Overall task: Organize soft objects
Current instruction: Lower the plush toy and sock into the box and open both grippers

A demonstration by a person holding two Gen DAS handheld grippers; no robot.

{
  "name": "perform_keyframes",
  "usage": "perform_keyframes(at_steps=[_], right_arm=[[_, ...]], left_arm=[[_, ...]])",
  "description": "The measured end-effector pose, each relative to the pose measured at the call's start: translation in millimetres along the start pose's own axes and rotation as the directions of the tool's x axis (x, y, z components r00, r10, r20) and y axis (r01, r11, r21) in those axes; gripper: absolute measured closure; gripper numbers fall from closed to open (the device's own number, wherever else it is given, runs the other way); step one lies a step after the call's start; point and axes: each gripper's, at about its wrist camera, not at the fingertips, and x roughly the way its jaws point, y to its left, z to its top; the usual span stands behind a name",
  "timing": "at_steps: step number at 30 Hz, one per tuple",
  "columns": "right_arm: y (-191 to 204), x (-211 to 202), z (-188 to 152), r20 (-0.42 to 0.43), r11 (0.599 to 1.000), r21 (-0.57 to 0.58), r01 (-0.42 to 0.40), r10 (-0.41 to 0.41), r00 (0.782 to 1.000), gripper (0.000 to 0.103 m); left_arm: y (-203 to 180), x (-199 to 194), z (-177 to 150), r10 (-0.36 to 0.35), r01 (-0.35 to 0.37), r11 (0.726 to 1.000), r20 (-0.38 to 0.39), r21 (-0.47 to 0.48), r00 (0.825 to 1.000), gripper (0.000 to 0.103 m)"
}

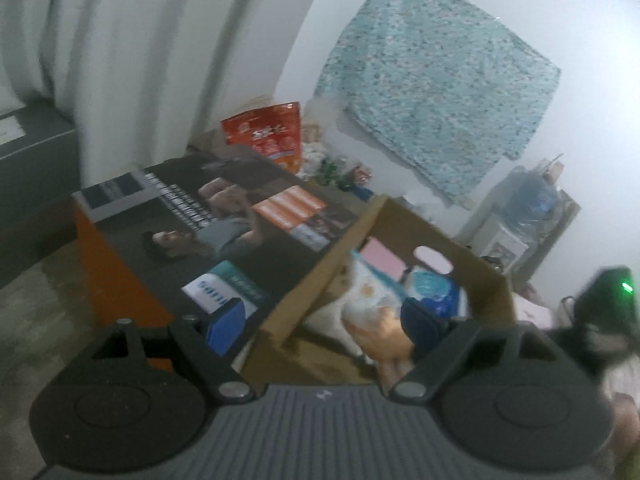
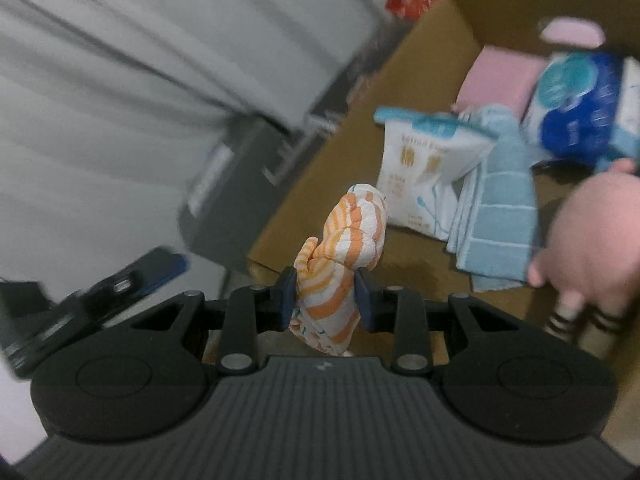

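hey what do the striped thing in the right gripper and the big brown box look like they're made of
Striped bundle in the right gripper: soft woven or knitted cloth, matte, bunched into folds; probably a small towel. Box: plain brown cardboard, matte, with thin flat walls and a cut handle hole.

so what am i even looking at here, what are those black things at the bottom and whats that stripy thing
Those black parts are handheld grippers; a person carries one in each hand, each with its own camera looking along its jaws.

Right-hand view: the right gripper is shut on an orange-and-white striped cloth, just in front of a cardboard box.

Left-hand view: the left gripper is open and empty.

Inside the box lie a blue towel, packs of tissues and a pink plush toy.
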Motion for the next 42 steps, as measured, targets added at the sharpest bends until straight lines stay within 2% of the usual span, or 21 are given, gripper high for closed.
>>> perform_keyframes(at_steps=[5,10,16,19,22,24,27,31,35,40,42], right_arm=[[8,54,9,-0.124,0.997,-0.049,0.06,-0.065,0.99,0.072],[15,79,5,-0.198,0.986,-0.124,0.11,-0.133,0.971,0.072],[2,87,9,-0.264,0.994,-0.047,0.099,-0.107,0.959,0.068],[-4,81,13,-0.241,0.996,-0.001,0.095,-0.092,0.966,0.06],[-3,67,18,-0.172,0.996,0.004,0.09,-0.088,0.981,0.06],[-1,65,23,-0.145,0.994,-0.011,0.107,-0.107,0.984,0.06],[0,76,27,-0.146,0.993,-0.03,0.118,-0.122,0.982,0.063],[7,95,26,-0.15,0.984,-0.108,0.138,-0.153,0.977,0.073],[6,99,25,-0.174,0.988,-0.114,0.105,-0.124,0.977,0.074],[-12,93,27,-0.202,1.0,-0.012,0.004,-0.006,0.979,0.074],[-12,88,26,-0.186,1.0,-0.011,0.017,-0.019,0.982,0.074]], left_arm=[[20,2,-5,0.014,-0.015,0.999,-0.012,-0.038,1.0,0.017],[28,4,-8,0.01,-0.011,0.999,-0.017,-0.052,1.0,0.017],[29,6,-12,-0.003,0.002,0.998,-0.027,-0.056,1.0,0.017],[27,9,-13,-0.01,0.008,0.999,-0.028,-0.053,1.0,0.017],[25,6,-14,-0.012,0.011,0.999,-0.02,-0.046,1.0,0.016],[24,5,-15,-0.009,0.009,0.999,-0.018,-0.046,1.0,0.016],[24,5,-15,-0.014,0.013,0.999,-0.021,-0.048,1.0,0.016],[23,5,-17,-0.014,0.013,0.999,-0.026,-0.049,1.0,0.016],[21,4,-20,-0.014,0.012,0.999,-0.027,-0.052,1.0,0.016],[16,3,-25,-0.021,0.019,0.998,-0.028,-0.052,0.999,0.016],[13,4,-26,-0.022,0.021,0.999,-0.032,-0.048,0.999,0.016]])
